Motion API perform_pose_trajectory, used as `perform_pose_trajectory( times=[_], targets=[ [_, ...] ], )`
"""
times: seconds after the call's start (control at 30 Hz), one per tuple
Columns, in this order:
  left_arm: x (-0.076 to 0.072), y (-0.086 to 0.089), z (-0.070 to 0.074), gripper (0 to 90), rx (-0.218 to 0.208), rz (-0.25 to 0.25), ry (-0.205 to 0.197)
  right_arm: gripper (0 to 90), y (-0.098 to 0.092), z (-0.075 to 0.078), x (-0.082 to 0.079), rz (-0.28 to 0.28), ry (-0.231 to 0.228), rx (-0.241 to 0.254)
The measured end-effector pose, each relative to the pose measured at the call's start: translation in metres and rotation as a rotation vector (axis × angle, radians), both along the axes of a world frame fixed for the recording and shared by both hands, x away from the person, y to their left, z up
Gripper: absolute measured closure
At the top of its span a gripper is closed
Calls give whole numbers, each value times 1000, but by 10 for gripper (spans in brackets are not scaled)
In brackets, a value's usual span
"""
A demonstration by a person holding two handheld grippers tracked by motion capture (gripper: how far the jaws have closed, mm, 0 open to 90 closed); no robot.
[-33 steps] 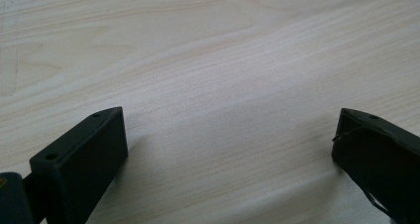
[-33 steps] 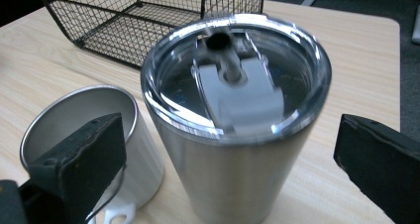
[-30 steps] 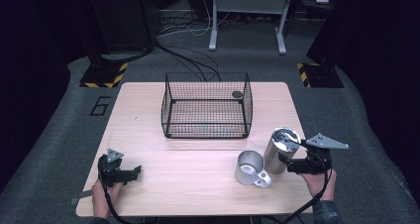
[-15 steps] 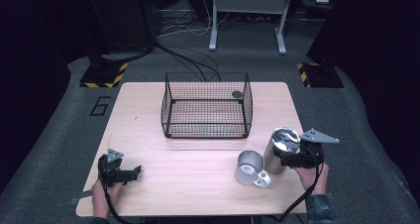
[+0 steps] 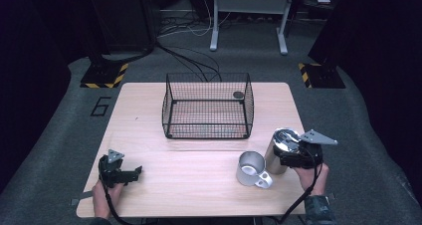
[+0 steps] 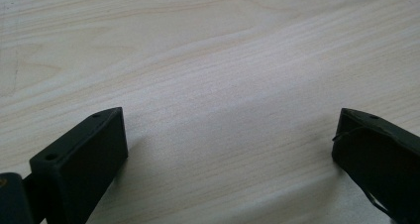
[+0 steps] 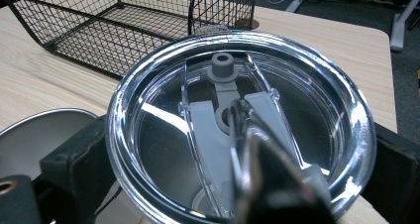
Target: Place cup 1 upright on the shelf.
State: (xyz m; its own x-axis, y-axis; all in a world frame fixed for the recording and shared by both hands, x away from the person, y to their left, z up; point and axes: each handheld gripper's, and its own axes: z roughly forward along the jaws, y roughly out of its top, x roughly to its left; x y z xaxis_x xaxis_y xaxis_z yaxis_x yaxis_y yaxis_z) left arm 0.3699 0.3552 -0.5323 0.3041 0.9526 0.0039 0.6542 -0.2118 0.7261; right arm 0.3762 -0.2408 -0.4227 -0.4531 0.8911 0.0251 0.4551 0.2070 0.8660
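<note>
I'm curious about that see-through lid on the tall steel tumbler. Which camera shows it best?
The right gripper view: the clear lid is seen close from above, with its grey slider, between the black jaws. The high view shows it small and glinting atop the tumbler by the right gripper. The left gripper view looks at the table.

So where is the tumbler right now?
In the high view the tumbler stands upright near the table's right front edge, between the right claw's jaws, just right of the mug and in front of the wire basket.

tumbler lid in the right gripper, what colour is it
Clear plastic tumbler lid with a grey slider, on the steel tumbler; best in the right gripper view.
</note>
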Motion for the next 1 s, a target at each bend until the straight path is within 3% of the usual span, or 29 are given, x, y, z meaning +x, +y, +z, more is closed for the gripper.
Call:
perform_pose_trajectory(
  times=[0.23, 0.4, 1.0],
  targets=[
    [1, -1, 0, 4, -3, 18, -3, 35, 0, 0, 0, -5, -5, -10],
    [2, -2, 0, 5, -3, 1, -5, 36, 0, 2, 2, -12, -13, -30],
    [2, -2, 0, 5, 8, -23, 1, 35, 3, 28, 14, -14, -27, -51]
  ],
)
